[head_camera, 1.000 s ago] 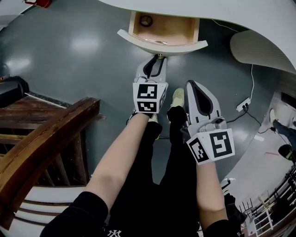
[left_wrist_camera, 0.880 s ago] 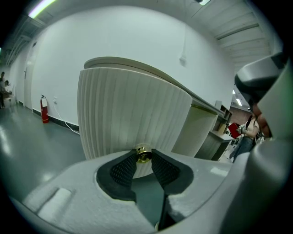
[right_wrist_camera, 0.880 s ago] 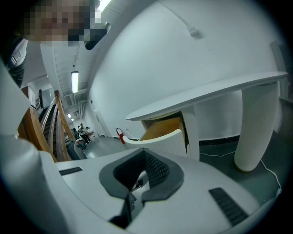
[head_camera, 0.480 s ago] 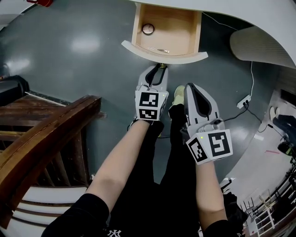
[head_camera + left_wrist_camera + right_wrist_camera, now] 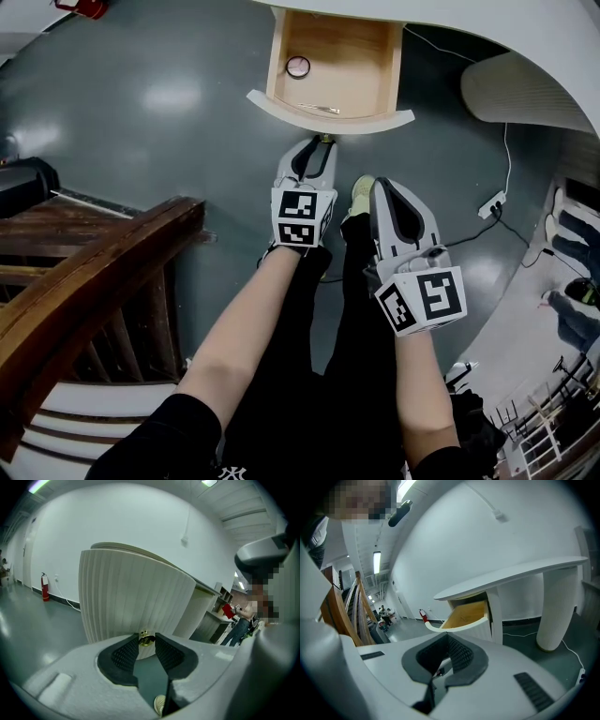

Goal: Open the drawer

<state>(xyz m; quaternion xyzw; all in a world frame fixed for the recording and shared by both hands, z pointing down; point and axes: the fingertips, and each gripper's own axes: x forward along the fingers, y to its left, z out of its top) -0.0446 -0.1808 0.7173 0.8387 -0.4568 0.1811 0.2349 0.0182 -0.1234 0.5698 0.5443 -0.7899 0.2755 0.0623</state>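
The drawer [image 5: 337,61] stands pulled out from under the white desk [image 5: 487,23]; its wooden inside shows a small round object [image 5: 298,66]. My left gripper [image 5: 322,143] is shut on the brass knob [image 5: 326,138] on the curved white drawer front [image 5: 328,120]. In the left gripper view the knob [image 5: 146,641] sits pinched between the black pads [image 5: 123,653], against the ribbed drawer front [image 5: 131,597]. My right gripper [image 5: 382,185] hangs to the right, below the drawer, with its jaws together and nothing in them. From the right gripper view [image 5: 446,638] the drawer [image 5: 464,613] shows side-on.
A wooden stair rail [image 5: 94,272] fills the lower left. A white cable and power strip [image 5: 494,208] lie on the grey floor at right, near a white ribbed pedestal [image 5: 525,89]. The person's legs and a shoe [image 5: 361,195] are below the grippers. A fire extinguisher [image 5: 45,587] stands by the far wall.
The drawer has slid further out from under the desk, showing more of its wooden inside and the round object. My left gripper came back with the knob; the right gripper drew back alongside.
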